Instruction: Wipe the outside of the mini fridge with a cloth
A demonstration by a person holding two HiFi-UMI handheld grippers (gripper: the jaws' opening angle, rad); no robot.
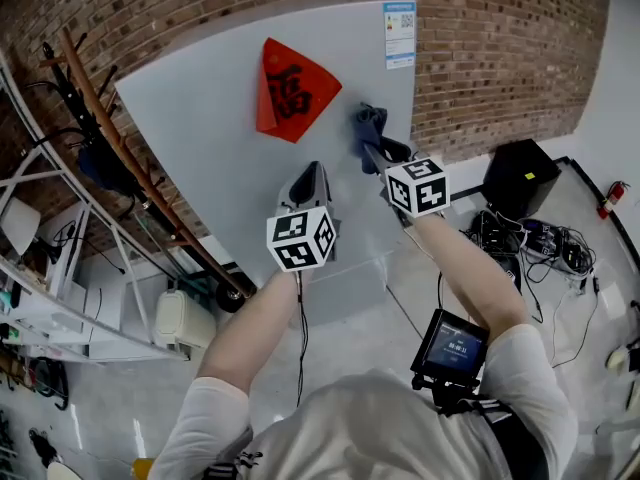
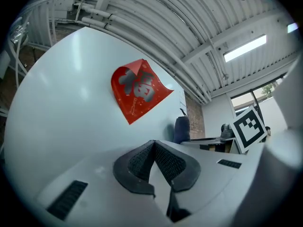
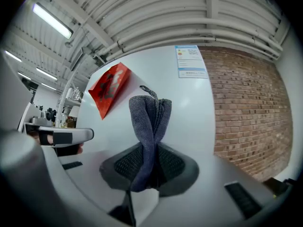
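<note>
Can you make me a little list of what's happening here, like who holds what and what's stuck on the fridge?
Right gripper: shut on the grey-blue cloth
Left gripper: jaws together, holding nothing
Fridge: white, right in front of both grippers
Stuck on it: red paper sign, small label
Behind it: brick wall

Ahead I face a brick wall (image 1: 500,58); a metal rack (image 1: 45,313) stands at my left, a black box (image 1: 520,176) beside tangled cables (image 1: 545,246) at my right.
</note>
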